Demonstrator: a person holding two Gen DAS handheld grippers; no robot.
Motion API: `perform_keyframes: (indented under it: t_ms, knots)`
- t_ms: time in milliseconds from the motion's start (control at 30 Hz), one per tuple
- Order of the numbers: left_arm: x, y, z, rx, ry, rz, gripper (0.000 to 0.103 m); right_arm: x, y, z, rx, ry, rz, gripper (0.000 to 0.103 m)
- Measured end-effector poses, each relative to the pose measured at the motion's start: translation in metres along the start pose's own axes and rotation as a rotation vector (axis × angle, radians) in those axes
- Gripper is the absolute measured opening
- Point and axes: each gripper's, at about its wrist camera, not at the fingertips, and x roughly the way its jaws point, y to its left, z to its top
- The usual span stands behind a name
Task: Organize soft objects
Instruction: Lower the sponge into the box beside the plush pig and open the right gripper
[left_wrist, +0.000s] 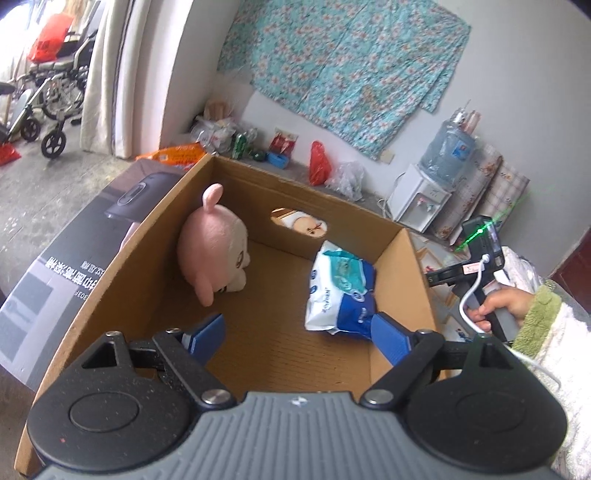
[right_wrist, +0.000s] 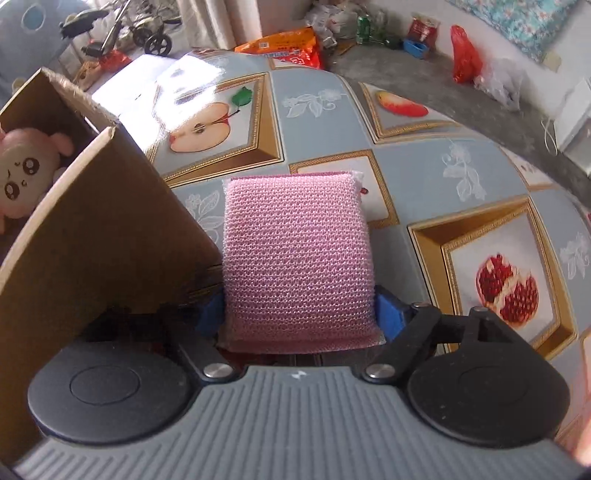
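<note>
A cardboard box (left_wrist: 258, 210) stands open on the table. Inside lie a pink plush toy (left_wrist: 214, 243) against the left wall and a blue-and-white pack of wipes (left_wrist: 340, 288) at the right. My left gripper (left_wrist: 299, 334) hangs open over the box, its right finger beside the pack's near end and nothing between the pads. Outside the box wall (right_wrist: 92, 240), a pink knitted sponge (right_wrist: 295, 258) lies on the tablecloth. My right gripper (right_wrist: 299, 315) has its blue pads against both sides of the sponge's near end. The plush (right_wrist: 22, 173) shows over the box rim.
The fruit-patterned tablecloth (right_wrist: 424, 184) stretches bare to the right of the sponge. A person's hand (left_wrist: 498, 302) holds the right gripper's handle beyond the box. A water dispenser (left_wrist: 417, 199), bags on the floor and a wheelchair (left_wrist: 48, 92) stand further off.
</note>
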Motion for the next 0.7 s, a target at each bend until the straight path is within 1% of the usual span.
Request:
perform_keyframes:
  t_ms: [67,167,233,333,433,500,567,633,700]
  knots:
    - [-0.006,-0.003,-0.003,0.013,-0.017,-0.007,0.088,-0.010,-0.008,-0.005,0.055,-0.006,-0.014,0.080]
    - [-0.018,-0.006,-0.008,0.044,-0.053,-0.009,0.088,-0.036,-0.022,-0.012,0.155,-0.042,-0.023,0.080]
    - [-0.027,-0.007,-0.012,0.061,-0.084,-0.006,0.088,-0.067,-0.030,-0.017,0.235,-0.084,-0.003,0.080]
    - [-0.040,-0.006,-0.018,0.080,-0.121,-0.003,0.090,-0.118,-0.020,-0.023,0.272,-0.166,0.048,0.080]
    - [-0.052,-0.003,-0.024,0.095,-0.146,0.008,0.090,-0.162,0.014,-0.022,0.250,-0.227,0.134,0.080]
    - [-0.061,0.001,-0.028,0.090,-0.158,0.010,0.091,-0.180,0.046,-0.018,0.228,-0.245,0.198,0.081]
    - [-0.070,0.008,-0.033,0.068,-0.171,0.006,0.091,-0.184,0.080,-0.011,0.212,-0.236,0.254,0.081]
    - [-0.080,0.015,-0.038,0.048,-0.185,0.004,0.091,-0.178,0.112,-0.002,0.209,-0.206,0.303,0.081]
    - [-0.089,0.021,-0.045,0.039,-0.199,0.015,0.092,-0.168,0.145,0.012,0.209,-0.180,0.313,0.081]
